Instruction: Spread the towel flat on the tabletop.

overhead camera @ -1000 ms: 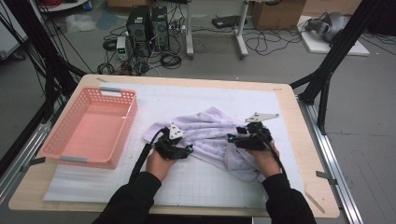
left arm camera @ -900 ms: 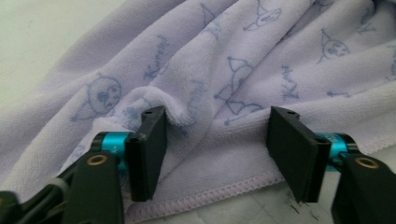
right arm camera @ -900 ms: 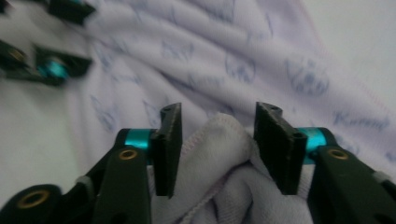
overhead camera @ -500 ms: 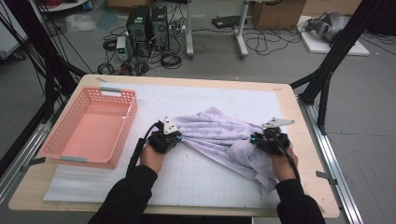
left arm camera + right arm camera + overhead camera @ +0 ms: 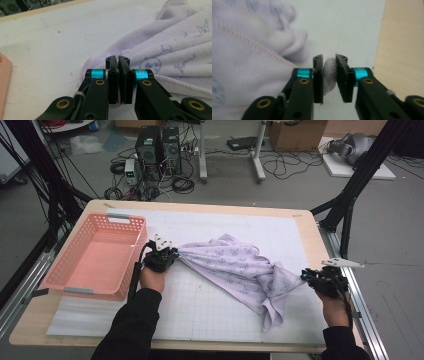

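Nearest, at 6 o'clock of the cloth, a bare stretch of gridded mat, free for laying fabric flat. At 9 o'clock of the cloth, left gripper clamped tight on a stitched hem, thin fabric pinched with no gap. At 4 o'clock, right gripper close to the right edge of the table, a bunched corner between jaws just now opening a little; wad pressed against both pads near the tips, so held, though loosely by the look of it. Between the two, cloth drawn out in a slanted band across mid-mat, middle resting on the mat, one flap trailing toward 6 o'clock and a rumpled fold toward 12. Judged as spreading under way: two ends picked up and pulled apart, but not yet flat, not yet folded, and nothing in the basket at 9 o'clock beyond the left gripper. Left to do, probably: shake out the folds, lay flat, fold, perhaps drop into the basket. Little room on the right: wooden rim and metal rail just beside that hand, so hardly any further pull toward 3 o'clock. Basket wall just beside the left gripper, limiting travel toward 9. Plenty of open mat toward 12 o'clock, up to the far rim; beyond it, floor with cables and computer cases, well apart.
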A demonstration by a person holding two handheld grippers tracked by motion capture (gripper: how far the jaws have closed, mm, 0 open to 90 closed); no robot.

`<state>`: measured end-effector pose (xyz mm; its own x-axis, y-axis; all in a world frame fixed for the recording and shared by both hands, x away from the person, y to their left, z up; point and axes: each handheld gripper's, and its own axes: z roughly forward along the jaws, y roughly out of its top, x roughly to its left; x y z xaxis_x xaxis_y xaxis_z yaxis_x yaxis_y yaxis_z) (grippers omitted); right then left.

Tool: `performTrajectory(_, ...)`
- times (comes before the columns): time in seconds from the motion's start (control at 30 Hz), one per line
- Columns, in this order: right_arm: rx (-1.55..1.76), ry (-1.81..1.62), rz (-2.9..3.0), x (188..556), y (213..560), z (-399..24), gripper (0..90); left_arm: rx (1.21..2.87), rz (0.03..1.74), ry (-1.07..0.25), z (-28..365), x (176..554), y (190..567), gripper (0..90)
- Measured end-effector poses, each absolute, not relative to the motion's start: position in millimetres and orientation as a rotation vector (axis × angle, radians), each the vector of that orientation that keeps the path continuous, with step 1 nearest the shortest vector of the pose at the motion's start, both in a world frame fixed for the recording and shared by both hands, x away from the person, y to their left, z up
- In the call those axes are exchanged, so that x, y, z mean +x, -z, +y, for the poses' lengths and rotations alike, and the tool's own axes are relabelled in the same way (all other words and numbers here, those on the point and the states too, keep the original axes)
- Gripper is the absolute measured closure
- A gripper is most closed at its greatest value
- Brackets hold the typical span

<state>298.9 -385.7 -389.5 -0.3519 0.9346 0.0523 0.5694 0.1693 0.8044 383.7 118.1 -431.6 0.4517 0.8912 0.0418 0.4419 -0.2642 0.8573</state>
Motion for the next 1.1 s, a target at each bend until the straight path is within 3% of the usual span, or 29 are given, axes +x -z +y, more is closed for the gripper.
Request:
performTrajectory(0.17,1.31,-1.185,1.937,296,363,-365,43.7,1.859,1.162,-0.745,130,397,415,86.6)
performTrajectory(0.3,1.216,-1.318,1.98,298,350,-332,35.0,1.835,1.219,-0.737,140,406,416,86.6)
performTrajectory(0.43,1.111,-1.247,2.243,314,374,-282,38.1,1.856,1.22,-0.726,137,407,419,86.6)
performTrajectory(0.47,1.112,-1.199,2.295,318,382,-274,47.1,1.855,1.216,-0.726,136,406,419,86.6)
performTrajectory(0.5,1.112,-1.199,2.295,318,382,-274,47.1,1.858,1.21,-0.726,137,406,418,86.6)
performTrajectory(0.53,1.059,-1.071,2.327,323,395,-269,76.0,1.851,1.211,-0.724,137,406,418,86.7)
performTrajectory(0.6,1.089,-0.949,2.314,325,404,-276,83.4,1.843,1.212,-0.713,139,406,417,86.7)
performTrajectory(0.8,1.217,-0.711,2.219,316,411,-329,84.8,1.846,1.212,-0.707,140,407,419,86.6)
performTrajectory(1.0,1.312,-0.716,2.245,302,410,-360,81.5,1.894,1.188,-0.689,128,408,427,85.8)
performTrajectory(1.03,1.29,-0.731,2.244,301,408,-359,75.6,1.894,1.188,-0.689,128,408,427,82.1)
performTrajectory(1.1,1.279,-0.776,2.195,299,401,-359,63.6,1.863,1.178,-0.661,124,406,426,57.0)
